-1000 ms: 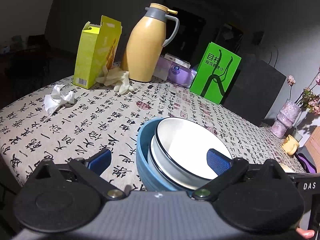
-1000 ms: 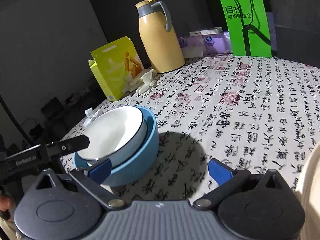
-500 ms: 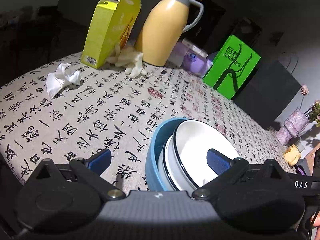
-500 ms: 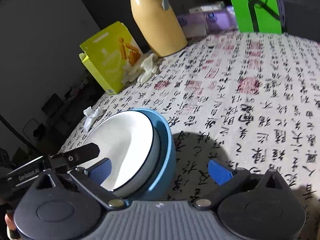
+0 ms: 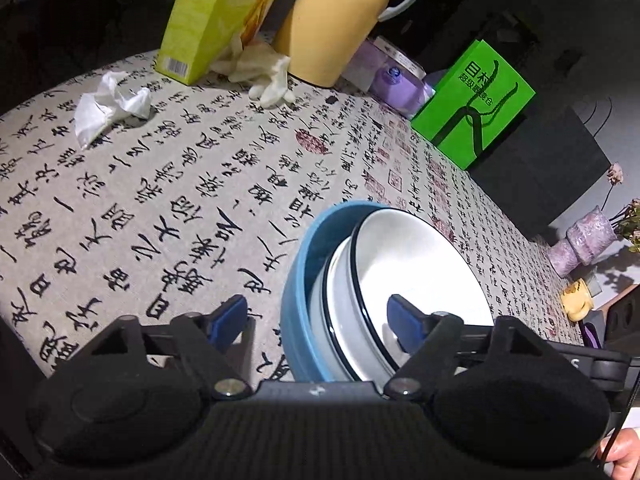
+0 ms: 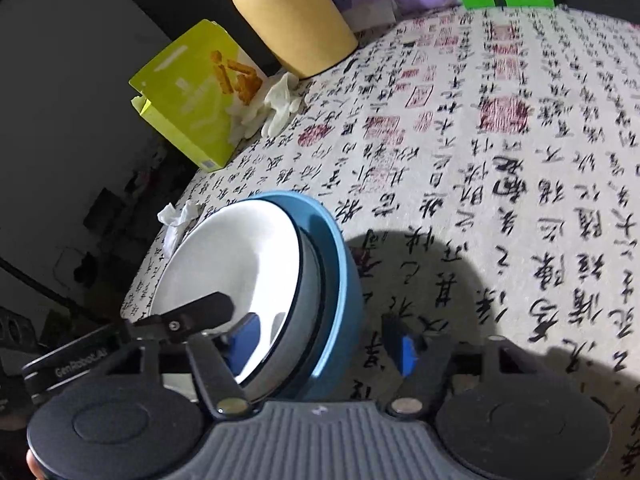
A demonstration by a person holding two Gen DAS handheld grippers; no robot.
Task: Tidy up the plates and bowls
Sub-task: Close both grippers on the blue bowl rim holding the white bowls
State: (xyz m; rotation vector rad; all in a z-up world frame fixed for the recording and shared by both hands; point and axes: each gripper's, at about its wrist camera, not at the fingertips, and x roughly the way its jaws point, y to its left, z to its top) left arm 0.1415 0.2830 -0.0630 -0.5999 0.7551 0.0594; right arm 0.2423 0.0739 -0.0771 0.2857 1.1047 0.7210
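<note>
1. The white bowl (image 5: pixel 408 264) sits nested in the blue bowl (image 5: pixel 298 280) at the counter's (image 5: pixel 160 200) near edge.
2. The left gripper (image 5: pixel 316 320) is closing, straddling both bowls' left rims.
3. The right gripper (image 6: pixel 320 340) is closing astride their right rims; pads not yet pressing.

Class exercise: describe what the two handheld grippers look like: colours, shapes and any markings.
Both the left gripper and right gripper are matte black, with two round discs at the base flanking a ribbed grey centre. Angular black linkages with silver pivot bolts carry blue fingertip pads. The left gripper's side bar, seen from the right wrist, bears pale lettering.
</note>
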